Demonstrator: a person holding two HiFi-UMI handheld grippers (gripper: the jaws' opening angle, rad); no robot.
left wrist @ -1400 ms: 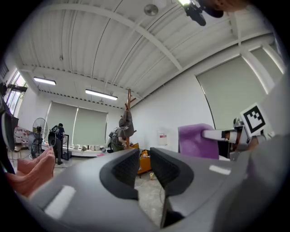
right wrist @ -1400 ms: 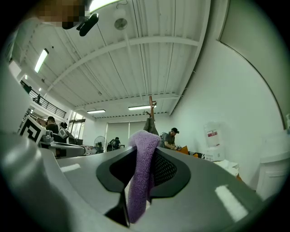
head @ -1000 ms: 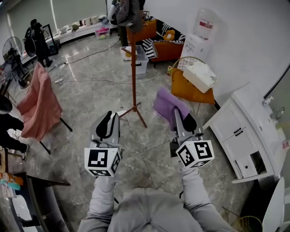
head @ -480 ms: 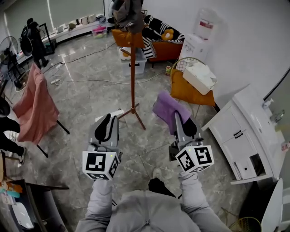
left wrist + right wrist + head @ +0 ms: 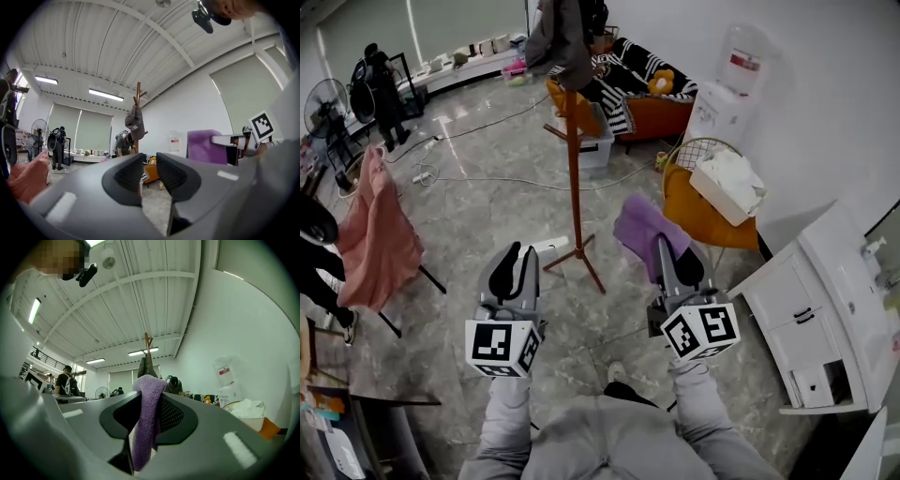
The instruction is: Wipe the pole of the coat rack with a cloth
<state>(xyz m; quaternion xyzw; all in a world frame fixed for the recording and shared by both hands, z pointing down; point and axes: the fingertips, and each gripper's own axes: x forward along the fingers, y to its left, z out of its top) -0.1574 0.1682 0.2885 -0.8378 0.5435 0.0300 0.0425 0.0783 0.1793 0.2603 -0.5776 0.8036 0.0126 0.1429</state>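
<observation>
**Purple cloth in the right jaws, coat rack standing ahead**

The person stands on the grey marbled floor (image 5: pixel 478 202) with both grippers held out in front, side by side and apart. The right gripper (image 5: pixel 673 251) has its jaws clenched on a purple cloth (image 5: pixel 639 223). In the right gripper view the cloth (image 5: pixel 146 427) is pinched between the two pads, bulging above the tips and hanging below them. The left gripper (image 5: pixel 521 253) carries nothing. The left gripper view shows its jaws drawn close, with only a narrow slit between the pads and just the room beyond showing through it.

The coat rack (image 5: pixel 577 249) stands ahead of the grippers, roughly between them in the head view, with its splayed feet on the floor. Its orange-brown pole (image 5: pixel 573 159) rises upright, and a dark garment (image 5: pixel 559 37) hangs at the top. Neither gripper touches the pole, and the cloth sits off to its right, clear of it.

To the left, a pink fabric (image 5: pixel 380 230) drapes over a dark stand. To the right, beyond the cloth, an orange chair (image 5: pixel 698 211) holds a white bundle (image 5: pixel 727 178). A water dispenser (image 5: pixel 727 84) stands against the white wall, and a white cabinet (image 5: pixel 811 300) is at the right side. Behind the rack there is an orange sofa (image 5: pixel 666 108) with a striped throw. A person with a backpack (image 5: pixel 380 84) stands far off at the left.
</observation>
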